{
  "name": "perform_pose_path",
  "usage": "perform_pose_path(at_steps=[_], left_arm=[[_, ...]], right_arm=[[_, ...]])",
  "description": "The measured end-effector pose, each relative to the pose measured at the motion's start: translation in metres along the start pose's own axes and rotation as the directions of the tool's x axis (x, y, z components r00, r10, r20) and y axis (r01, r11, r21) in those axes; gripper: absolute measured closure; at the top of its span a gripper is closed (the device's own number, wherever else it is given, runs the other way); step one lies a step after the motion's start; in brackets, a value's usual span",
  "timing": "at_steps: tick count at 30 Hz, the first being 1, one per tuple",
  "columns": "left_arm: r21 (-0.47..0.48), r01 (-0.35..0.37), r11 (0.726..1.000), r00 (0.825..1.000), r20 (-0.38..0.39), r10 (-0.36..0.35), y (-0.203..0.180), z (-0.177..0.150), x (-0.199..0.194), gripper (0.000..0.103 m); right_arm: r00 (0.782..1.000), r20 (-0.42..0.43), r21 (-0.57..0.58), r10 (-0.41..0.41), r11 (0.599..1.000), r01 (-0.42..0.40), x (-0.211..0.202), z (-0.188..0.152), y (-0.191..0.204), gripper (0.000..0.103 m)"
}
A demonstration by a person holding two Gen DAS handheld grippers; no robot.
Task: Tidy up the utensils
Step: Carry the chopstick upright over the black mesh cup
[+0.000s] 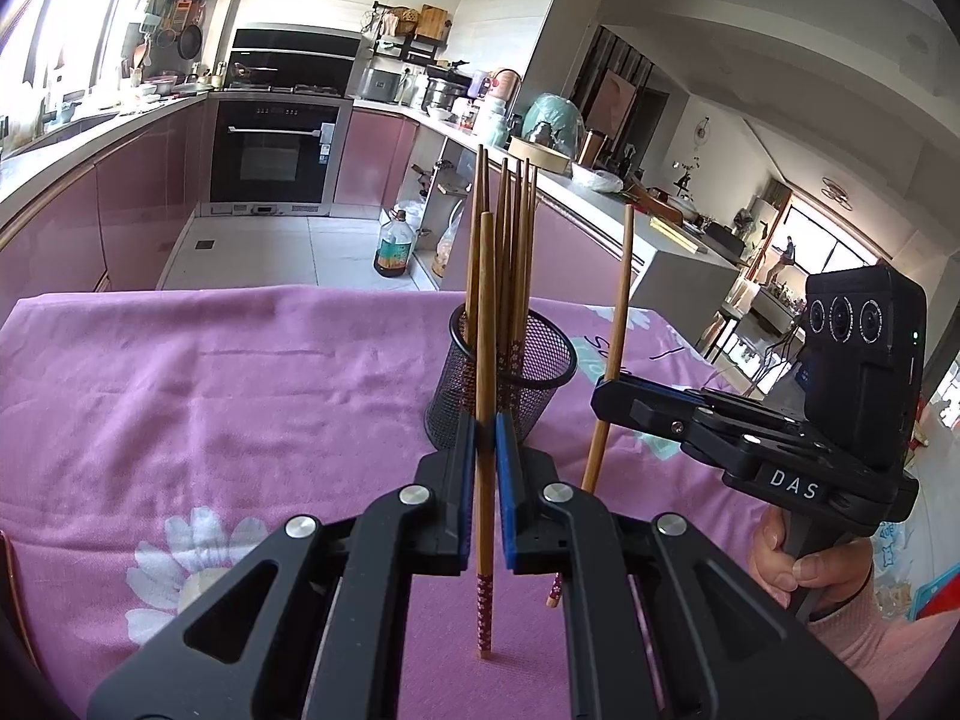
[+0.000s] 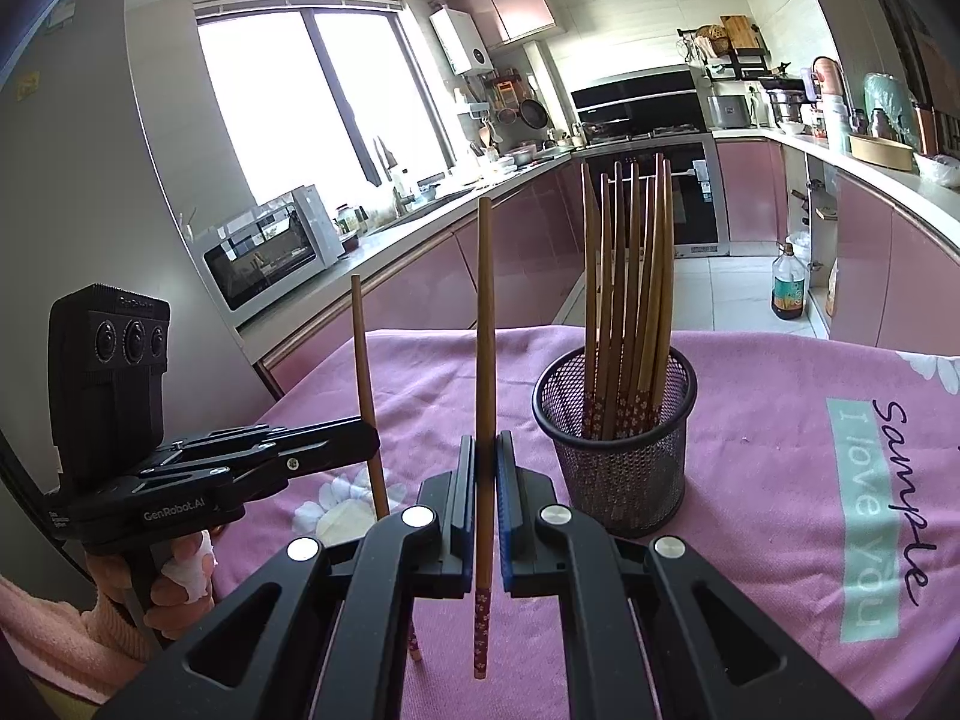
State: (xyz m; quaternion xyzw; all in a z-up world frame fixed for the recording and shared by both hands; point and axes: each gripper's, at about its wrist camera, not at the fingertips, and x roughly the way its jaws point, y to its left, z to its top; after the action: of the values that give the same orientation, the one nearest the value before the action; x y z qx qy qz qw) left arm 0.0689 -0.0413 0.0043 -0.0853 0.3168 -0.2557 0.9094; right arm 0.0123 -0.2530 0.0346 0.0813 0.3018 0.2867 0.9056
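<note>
Your left gripper (image 1: 486, 438) is clamped tight on one chopstick (image 1: 485, 420) held upright, its patterned end hanging just above the pink cloth (image 1: 210, 420), and your right gripper (image 2: 486, 456) pinches a second chopstick (image 2: 483, 420) the same way — both tilted slightly downward, side by side. The mesh cup (image 2: 618, 450) stands on the cloth just beyond them (already holding a bundle of chopsticks (image 2: 630, 300)), with pink kitchen cabinets (image 1: 138, 192) and an oven (image 1: 276, 150) behind.

The cloth (image 1: 210, 390) is pink with white flowers. The cup (image 2: 618, 468) is black mesh. The chopsticks (image 2: 630, 300) are brown, with red flowered ends.
</note>
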Motion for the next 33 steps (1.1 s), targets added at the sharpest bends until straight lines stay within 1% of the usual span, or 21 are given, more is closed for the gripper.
perform_pose_path(at_steps=[16,33], left_arm=[[0.011,0.012,1.0,1.0,0.019,-0.012,-0.004,0.007,-0.003,0.096],[0.041,0.023,0.999,0.998,0.054,-0.025,-0.014,0.023,-0.009,0.096]], right_arm=[[0.999,0.033,-0.01,-0.014,1.0,0.014,-0.008,0.011,-0.002,0.098],[0.997,0.076,-0.025,-0.018,1.0,0.019,-0.016,0.026,-0.004,0.098]])
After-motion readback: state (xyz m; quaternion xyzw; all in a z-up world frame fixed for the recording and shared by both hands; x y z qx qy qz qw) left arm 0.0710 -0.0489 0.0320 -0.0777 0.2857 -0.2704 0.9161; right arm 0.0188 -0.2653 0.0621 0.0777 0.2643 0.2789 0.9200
